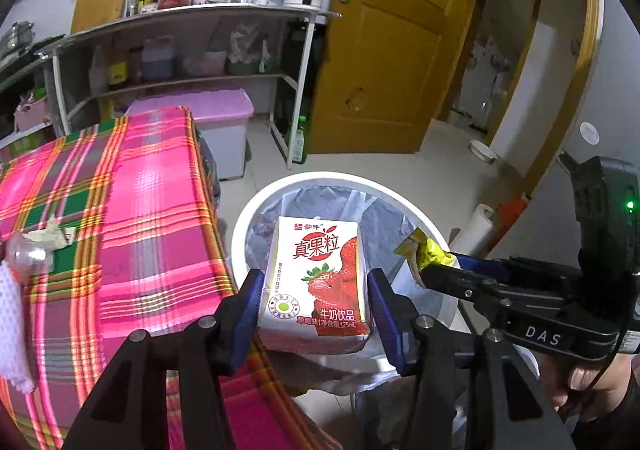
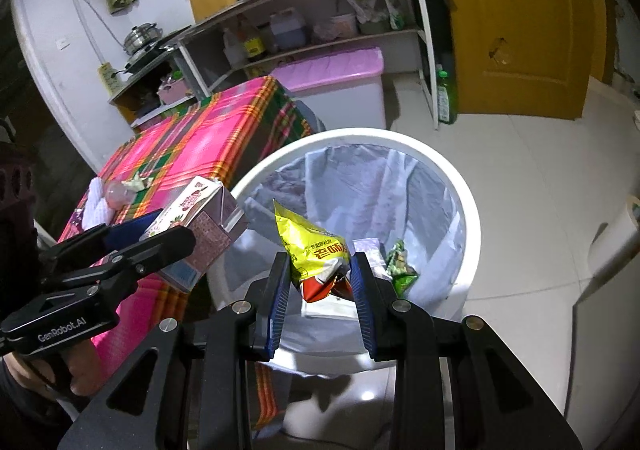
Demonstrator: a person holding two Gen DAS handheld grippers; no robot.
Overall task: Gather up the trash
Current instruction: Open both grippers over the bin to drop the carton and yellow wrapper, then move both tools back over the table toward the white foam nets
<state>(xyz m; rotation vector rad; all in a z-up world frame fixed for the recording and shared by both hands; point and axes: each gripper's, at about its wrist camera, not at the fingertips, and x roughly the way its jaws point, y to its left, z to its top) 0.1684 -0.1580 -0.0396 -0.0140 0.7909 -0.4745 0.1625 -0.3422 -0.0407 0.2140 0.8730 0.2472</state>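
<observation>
Both hands carry trash to the bin.

Your big white bin (image 2: 460, 178) with its plastic liner sits on the floor beside the pink checked table (image 1: 132, 218), so trash can drop right in. Your left gripper (image 1: 316, 298) is clamped on the strawberry milk box (image 1: 320, 274), held over the bin's rim at about 9 o'clock. Your right gripper (image 2: 320, 282) is clamped on the yellow snack bag (image 2: 310, 246), over the open middle. Some wrappers already lie inside, at 3 o'clock from the bag. A crumpled paper scrap (image 1: 50, 236) waits on the table.
</observation>
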